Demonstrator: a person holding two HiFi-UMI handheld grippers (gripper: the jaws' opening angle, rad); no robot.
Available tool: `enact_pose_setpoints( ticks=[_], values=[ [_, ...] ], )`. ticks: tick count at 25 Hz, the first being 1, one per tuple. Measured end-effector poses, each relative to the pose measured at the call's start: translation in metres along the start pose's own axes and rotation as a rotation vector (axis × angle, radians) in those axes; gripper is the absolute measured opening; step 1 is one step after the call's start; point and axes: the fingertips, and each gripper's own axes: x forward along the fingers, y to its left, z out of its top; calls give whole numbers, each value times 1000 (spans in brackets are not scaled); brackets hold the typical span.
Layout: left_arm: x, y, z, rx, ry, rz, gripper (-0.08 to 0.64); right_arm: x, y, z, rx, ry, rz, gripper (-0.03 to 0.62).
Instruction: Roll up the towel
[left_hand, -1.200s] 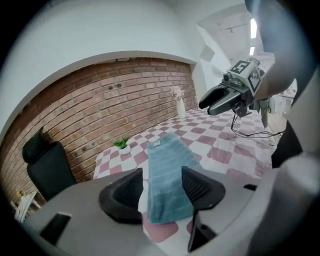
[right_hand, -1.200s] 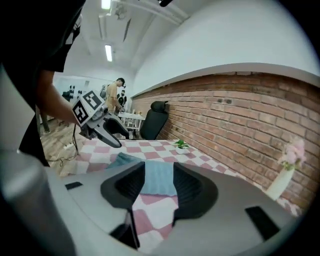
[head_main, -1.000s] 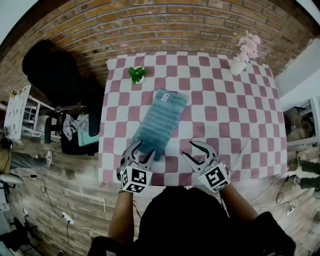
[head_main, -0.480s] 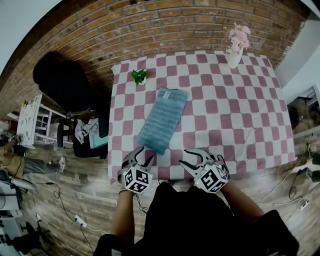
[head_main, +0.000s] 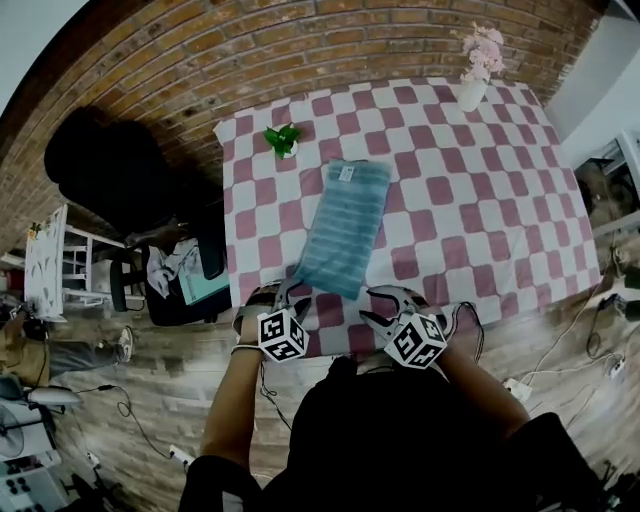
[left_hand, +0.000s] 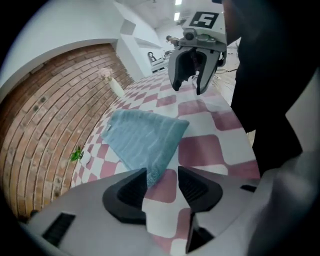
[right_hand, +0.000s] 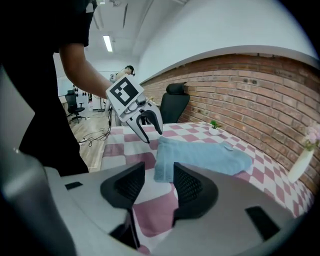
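A light blue towel (head_main: 346, 226) lies flat and slanted on the pink-and-white checked table (head_main: 480, 200), its labelled end far from me. My left gripper (head_main: 281, 298) hovers at the towel's near left corner (left_hand: 150, 172). Its jaws have just been closing, with a gap still showing and nothing pressed between them. My right gripper (head_main: 386, 306) is just right of the towel's near edge, open over bare cloth, with the towel's corner (right_hand: 162, 167) beyond its jaws. Each gripper view shows the other gripper: the right gripper (left_hand: 187, 89) and the left gripper (right_hand: 152, 135).
A small potted plant (head_main: 283, 141) stands at the table's far left and a white vase of pink flowers (head_main: 474, 78) at the far right. A black chair (head_main: 100, 160) and clutter sit left of the table. A brick wall runs behind; the table's front edge is under my grippers.
Both grippers have dropped and come closer to the towel's near edge. The left gripper has rolled and its jaws have narrowed. The towel has not moved.
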Motion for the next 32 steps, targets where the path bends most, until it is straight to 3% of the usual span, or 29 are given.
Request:
enact_pose_setpoints(
  ticks=[6, 10, 14, 19, 21, 26, 32],
  values=[
    [26, 7, -15, 225, -47, -72, 142, 49, 13, -8, 10, 105, -31, 178],
    [35, 9, -14, 306, -83, -144, 138, 72, 11, -18, -14, 184, -36, 178],
    [34, 7, -15, 331, -118, -219, 138, 85, 8, -25, 19, 235, -19, 179],
    [33, 5, -14, 346, -141, -305, 123, 84, 1, -26, 107, 230, -31, 168],
    [33, 4, -14, 353, -153, -320, 102, 82, -5, -28, 122, 224, -62, 80],
    [33, 4, -15, 371, -139, -270, 35, 79, -5, -28, 102, 232, -67, 44],
    [21, -7, -9, 298, -135, -242, 12, 59, 6, -21, 97, 205, -55, 37]
  ],
)
